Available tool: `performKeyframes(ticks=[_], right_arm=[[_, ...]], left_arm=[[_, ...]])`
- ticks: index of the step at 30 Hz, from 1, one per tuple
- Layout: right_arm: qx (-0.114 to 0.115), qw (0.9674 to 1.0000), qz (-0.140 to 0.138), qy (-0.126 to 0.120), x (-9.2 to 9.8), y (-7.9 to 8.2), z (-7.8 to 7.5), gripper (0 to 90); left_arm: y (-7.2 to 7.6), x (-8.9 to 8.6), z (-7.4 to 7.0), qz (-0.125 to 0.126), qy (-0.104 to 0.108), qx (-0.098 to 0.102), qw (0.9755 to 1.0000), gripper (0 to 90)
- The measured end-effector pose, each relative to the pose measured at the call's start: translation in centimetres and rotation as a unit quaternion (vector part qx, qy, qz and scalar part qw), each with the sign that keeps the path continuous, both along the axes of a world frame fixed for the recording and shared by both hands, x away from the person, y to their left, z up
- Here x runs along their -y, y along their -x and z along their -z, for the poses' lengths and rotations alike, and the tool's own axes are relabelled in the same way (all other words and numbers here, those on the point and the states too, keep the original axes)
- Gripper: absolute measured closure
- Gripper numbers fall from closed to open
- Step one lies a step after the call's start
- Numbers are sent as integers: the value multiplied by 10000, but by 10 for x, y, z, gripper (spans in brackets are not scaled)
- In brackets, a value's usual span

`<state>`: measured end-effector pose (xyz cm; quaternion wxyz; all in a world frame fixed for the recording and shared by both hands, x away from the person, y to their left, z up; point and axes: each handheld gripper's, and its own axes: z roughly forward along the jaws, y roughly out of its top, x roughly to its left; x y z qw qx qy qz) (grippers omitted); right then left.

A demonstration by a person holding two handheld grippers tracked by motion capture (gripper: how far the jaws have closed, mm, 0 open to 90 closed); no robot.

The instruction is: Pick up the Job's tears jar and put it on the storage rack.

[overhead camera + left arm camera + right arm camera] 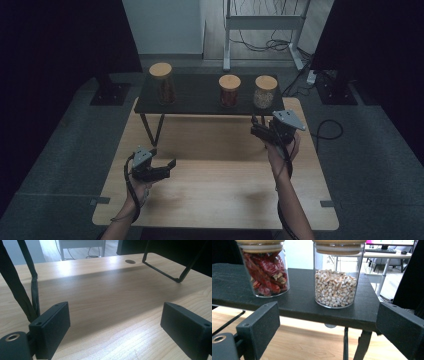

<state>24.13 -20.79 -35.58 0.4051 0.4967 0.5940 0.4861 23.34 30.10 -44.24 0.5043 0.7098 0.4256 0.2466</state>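
High view: the right gripper (260, 131) is held just in front of the black shelf (200, 95), below the jar of pale grains (265, 92) at the shelf's right end; the left gripper (167, 167) is kept well back from the shelf over the table (220, 195).

Left gripper view: jaws are seen spread, nothing between them.

Right gripper view: the grain jar (336, 275) is seen upright on the shelf, straight ahead and slightly above spread, empty jaws, the chilli jar (265, 268) beside it. No label or writing is seen.

Black hand-held gripper (172, 163), grey plate
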Motion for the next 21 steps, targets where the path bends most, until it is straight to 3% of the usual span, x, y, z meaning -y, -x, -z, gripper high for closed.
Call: performKeyframes(ticks=[9,21], right_arm=[[25,10000,-73,20,1,17,9,50],[-112,9999,-72,-2,5,32,24,51]], left_arm=[[1,2,0,3,-35,7,10000,84],[2,2,0,12,-18,19,10000,84]])
